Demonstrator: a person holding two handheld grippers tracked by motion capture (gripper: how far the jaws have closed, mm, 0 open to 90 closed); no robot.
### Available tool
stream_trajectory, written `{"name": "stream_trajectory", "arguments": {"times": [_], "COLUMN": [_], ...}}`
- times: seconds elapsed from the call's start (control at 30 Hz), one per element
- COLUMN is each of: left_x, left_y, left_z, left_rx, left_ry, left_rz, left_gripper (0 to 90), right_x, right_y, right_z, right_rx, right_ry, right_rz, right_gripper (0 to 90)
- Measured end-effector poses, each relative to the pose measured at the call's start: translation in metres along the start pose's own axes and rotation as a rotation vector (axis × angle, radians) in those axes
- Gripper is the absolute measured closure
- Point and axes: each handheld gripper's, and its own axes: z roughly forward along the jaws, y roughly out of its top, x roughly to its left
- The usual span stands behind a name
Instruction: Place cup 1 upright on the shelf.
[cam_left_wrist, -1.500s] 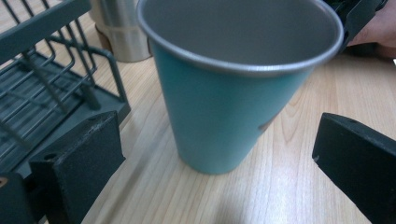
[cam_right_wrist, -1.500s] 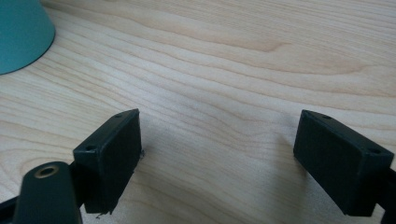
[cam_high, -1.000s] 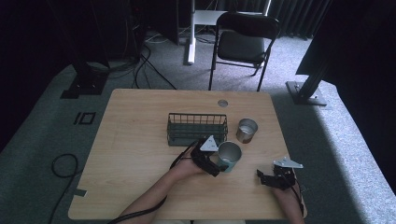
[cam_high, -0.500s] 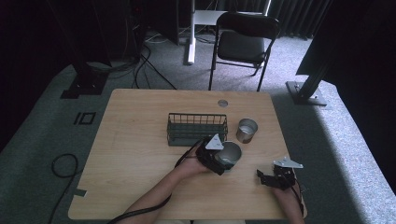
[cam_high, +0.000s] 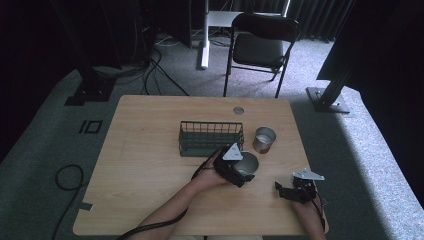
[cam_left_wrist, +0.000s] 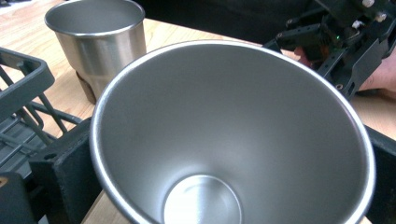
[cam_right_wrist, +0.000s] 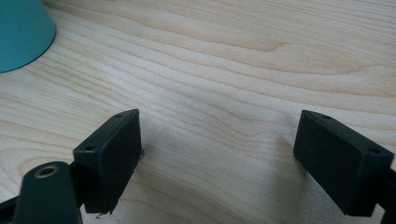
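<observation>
A wire basket (cam_high: 211, 138) stands just behind the steel cup (cam_high: 247, 164), a second steel cup (cam_high: 264, 139) near its right; the left gripper (cam_high: 239, 170) pinches the near cup between wide jaws; the right gripper (cam_high: 287, 191) rests apart on the table (cam_high: 145, 150), jaws spread and empty.

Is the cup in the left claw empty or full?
Empty: in the left gripper view the held cup shows bare steel to its bottom, tilted toward the camera.

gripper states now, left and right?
Left gripper: shut on steel cup.
Right gripper: open, nothing between the jaws, over the table.
</observation>
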Motion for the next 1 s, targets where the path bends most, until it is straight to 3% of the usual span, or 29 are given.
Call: {"name": "stream_trajectory", "arguments": {"times": [0.27, 0.47, 1.0], "left_x": [-0.004, -0.011, -0.015], "left_y": [-0.001, 0.003, 0.026], "left_z": [0.0, -0.002, -0.024], "left_rx": [-0.008, 0.0, -0.019], "left_ry": [0.007, 0.004, 0.012], "left_rz": [0.034, 0.066, 0.084], "left_gripper": [13.5, 14.1, 14.2], "right_x": [0.0, 0.0, 0.0], "right_y": [0.0, 0.0, 0.0], "right_z": [0.0, 0.0, 0.0], "right_rx": [0.0, 0.0, -0.001], "right_ry": [0.0, -0.001, -0.001], "right_rz": [0.0, 0.0, -0.001], "right_gripper": [14.7, 14.7, 14.8]}}
